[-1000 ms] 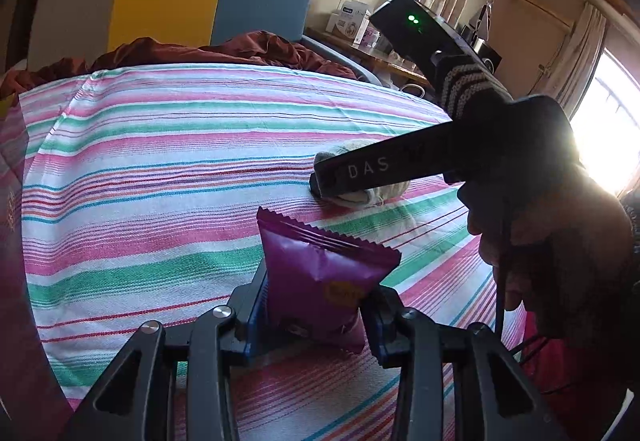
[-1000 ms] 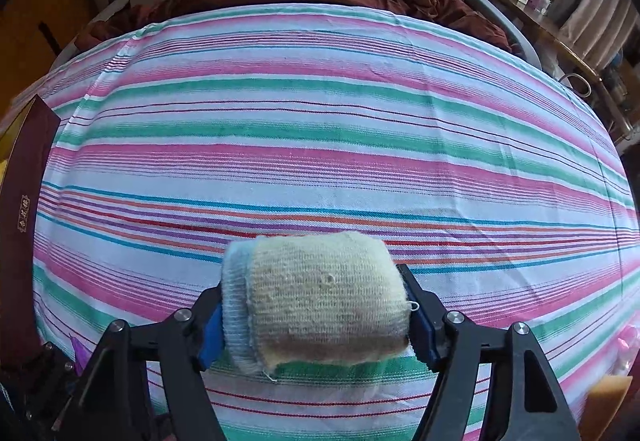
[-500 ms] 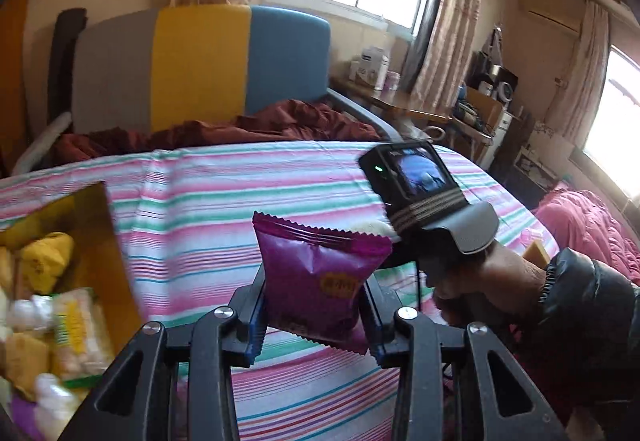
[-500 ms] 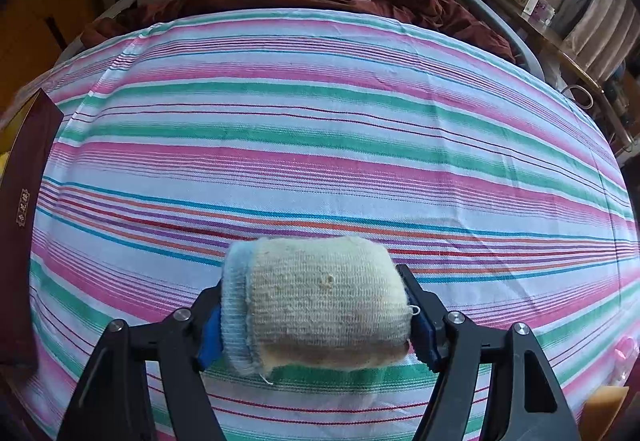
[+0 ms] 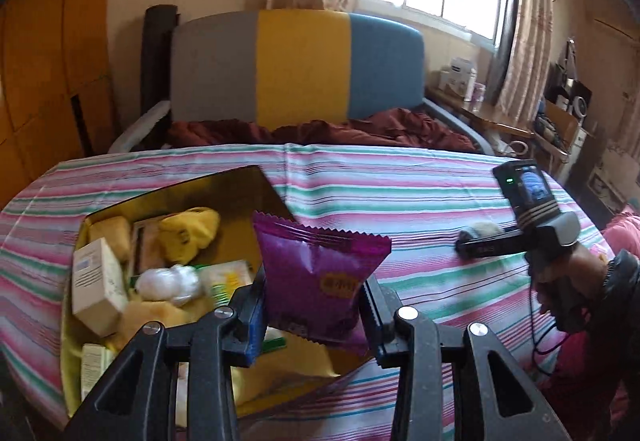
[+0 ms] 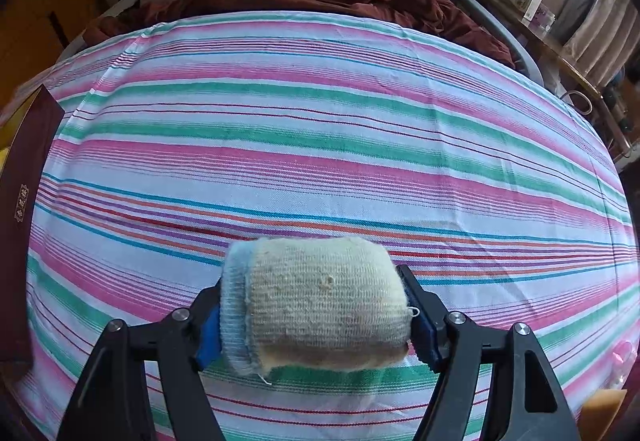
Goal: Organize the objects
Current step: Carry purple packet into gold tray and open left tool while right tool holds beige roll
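My left gripper is shut on a purple snack packet, held upright in the air over the near right corner of an open box with a gold inside. The box lies on the striped bedsheet and holds several small packs and cartons. My right gripper points down at the sheet and is shut on a rolled beige sock with a blue cuff; the pads press on both its ends. The left wrist view shows a hand holding that right gripper far right, with the sock at its tips.
The box's dark red outer wall stands at the left edge of the right wrist view. A maroon blanket lies below the grey, yellow and blue headboard. A cluttered side table stands right of the bed. An orange piece lies near right.
My left gripper has risen and swung left with the purple packet, bringing the open box into view beneath it. The right gripper has stayed in place on the sock.
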`<state>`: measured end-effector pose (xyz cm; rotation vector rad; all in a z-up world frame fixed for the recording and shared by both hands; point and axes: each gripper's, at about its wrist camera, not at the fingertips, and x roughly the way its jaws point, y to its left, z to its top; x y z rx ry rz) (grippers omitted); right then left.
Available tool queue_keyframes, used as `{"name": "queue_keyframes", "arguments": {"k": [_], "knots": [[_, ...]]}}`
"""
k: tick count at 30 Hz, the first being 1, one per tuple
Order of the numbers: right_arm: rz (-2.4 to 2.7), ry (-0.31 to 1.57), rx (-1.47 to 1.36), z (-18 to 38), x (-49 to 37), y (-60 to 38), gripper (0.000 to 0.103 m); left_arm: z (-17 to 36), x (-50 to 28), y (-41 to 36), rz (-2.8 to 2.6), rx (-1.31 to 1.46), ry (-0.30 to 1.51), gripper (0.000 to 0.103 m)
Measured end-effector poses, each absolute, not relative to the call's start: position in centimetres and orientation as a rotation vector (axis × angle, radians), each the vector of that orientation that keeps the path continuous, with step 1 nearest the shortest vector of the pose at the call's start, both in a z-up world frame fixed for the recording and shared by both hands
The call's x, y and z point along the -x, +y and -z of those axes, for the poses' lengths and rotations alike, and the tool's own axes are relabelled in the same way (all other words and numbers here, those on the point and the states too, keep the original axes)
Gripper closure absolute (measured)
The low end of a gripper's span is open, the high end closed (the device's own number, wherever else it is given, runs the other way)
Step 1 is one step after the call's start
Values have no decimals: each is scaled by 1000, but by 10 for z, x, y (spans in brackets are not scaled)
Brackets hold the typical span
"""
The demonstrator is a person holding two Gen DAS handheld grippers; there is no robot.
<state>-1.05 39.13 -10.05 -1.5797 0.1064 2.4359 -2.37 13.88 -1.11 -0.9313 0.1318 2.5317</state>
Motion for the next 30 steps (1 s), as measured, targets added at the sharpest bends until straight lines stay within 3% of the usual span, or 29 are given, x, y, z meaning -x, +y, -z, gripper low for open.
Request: {"name": "queue_keyframes", "arguments": {"k": [18,25,30], "knots": [[-2433,76,1570,99,10,389,29,43,55,88,-2507,1135,5,63],[-2428,47,1572,99,10,389,29,42,103,64,-2408,1241,-231,63],[-2424,24,1571,98,10,386,29,41,148,83,-2374,1259,-160,63]]}}
